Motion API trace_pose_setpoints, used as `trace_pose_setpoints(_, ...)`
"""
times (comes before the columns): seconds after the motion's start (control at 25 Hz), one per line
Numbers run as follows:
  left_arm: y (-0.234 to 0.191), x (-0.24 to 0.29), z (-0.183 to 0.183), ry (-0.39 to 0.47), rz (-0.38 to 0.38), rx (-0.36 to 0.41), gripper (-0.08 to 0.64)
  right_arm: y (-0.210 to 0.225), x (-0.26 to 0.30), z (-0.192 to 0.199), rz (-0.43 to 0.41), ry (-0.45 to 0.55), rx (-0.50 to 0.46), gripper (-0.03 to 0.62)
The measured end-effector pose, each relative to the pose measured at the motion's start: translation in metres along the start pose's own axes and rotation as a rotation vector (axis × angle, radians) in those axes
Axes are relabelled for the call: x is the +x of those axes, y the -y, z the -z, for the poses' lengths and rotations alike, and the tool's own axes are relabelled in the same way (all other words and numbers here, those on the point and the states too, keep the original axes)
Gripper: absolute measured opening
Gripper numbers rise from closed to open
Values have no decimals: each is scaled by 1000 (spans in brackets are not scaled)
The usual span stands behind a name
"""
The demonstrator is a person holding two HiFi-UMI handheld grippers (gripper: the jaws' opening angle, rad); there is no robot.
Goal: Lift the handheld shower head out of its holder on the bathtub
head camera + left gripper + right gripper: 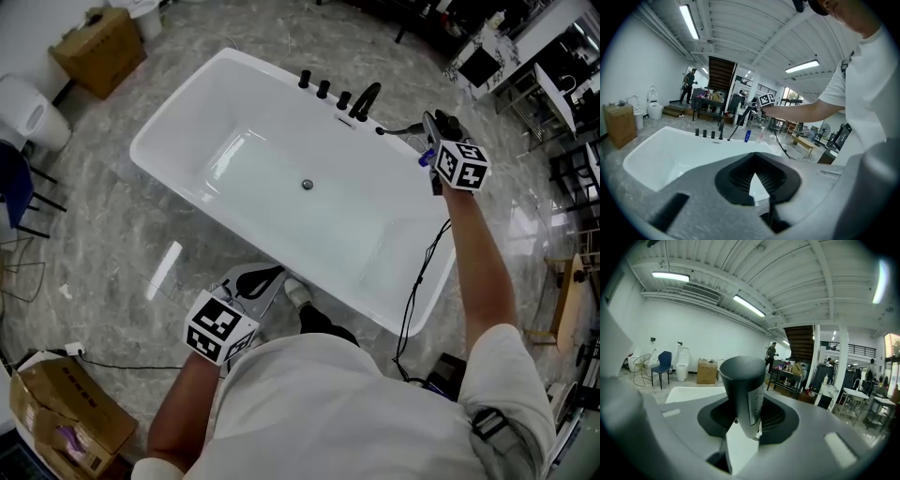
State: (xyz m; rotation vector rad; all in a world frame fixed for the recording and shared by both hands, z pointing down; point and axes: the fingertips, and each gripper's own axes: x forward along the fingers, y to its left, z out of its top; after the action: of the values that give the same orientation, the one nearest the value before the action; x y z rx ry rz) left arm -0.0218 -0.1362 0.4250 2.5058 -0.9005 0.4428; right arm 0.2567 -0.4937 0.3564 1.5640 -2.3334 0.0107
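A white freestanding bathtub fills the middle of the head view, with a black faucet and black knobs on its far rim. My right gripper hangs above the tub's far right corner, shut on the black shower head; a black hose runs from it back to the rim. In the right gripper view the dark handle stands upright between the jaws of that gripper. My left gripper is low by the tub's near side, shut and empty, its jaws pointing across the tub.
A cardboard box and a toilet stand beyond the tub's left end, and another box is at the lower left. A black cable hangs down from the right arm past the tub's right end. Tables and racks crowd the upper right.
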Motion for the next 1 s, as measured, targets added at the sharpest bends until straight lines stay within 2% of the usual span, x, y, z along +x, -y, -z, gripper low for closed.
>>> trace_pose_setpoints(1.0, 36, -75, 39, 22, 64, 50, 6, -98, -153, -76, 18, 139, -84, 129)
